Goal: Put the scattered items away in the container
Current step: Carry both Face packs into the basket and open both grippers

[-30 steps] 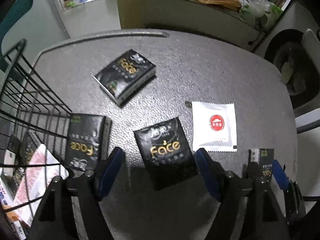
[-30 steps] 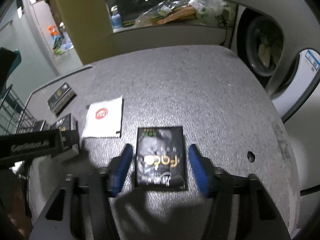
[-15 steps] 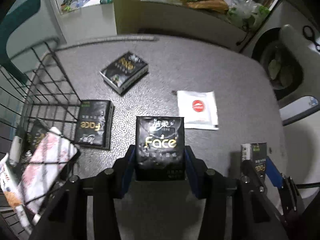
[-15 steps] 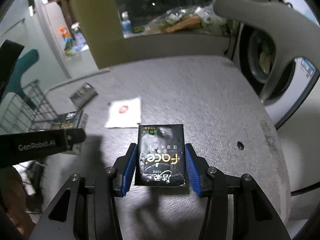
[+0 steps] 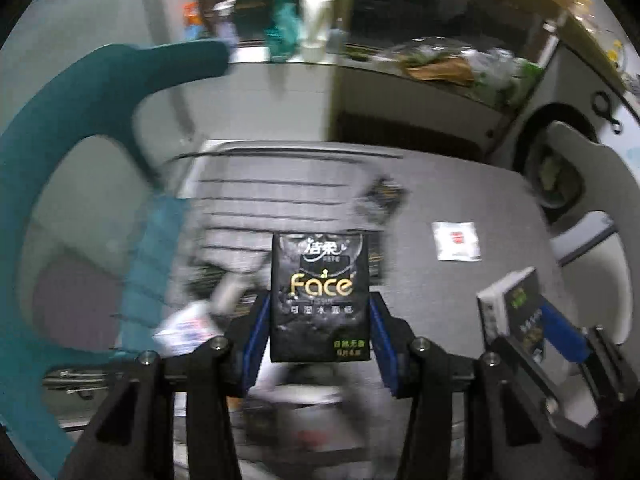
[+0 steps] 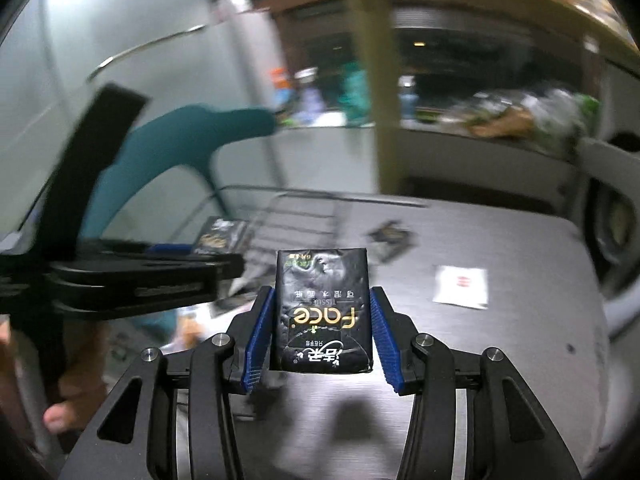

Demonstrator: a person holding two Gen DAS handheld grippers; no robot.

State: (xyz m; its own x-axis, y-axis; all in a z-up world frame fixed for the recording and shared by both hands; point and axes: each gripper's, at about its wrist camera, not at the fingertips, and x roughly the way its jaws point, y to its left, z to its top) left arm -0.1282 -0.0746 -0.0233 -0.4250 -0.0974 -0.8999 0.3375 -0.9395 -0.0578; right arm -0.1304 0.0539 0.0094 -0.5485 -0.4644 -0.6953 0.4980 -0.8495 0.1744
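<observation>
Two tissue packs upright, long axis along fingers: left-gripper pack [image 5: 319, 296], right-gripper pack [image 6: 323, 311] inverted.

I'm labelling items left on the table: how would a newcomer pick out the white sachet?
Start at the grey speckled table. On its right side, beyond the black Face tissue pack clamped in the left gripper, lies a flat white sachet. It is the only white item there, with a red round mark; the others are black packs.
</observation>
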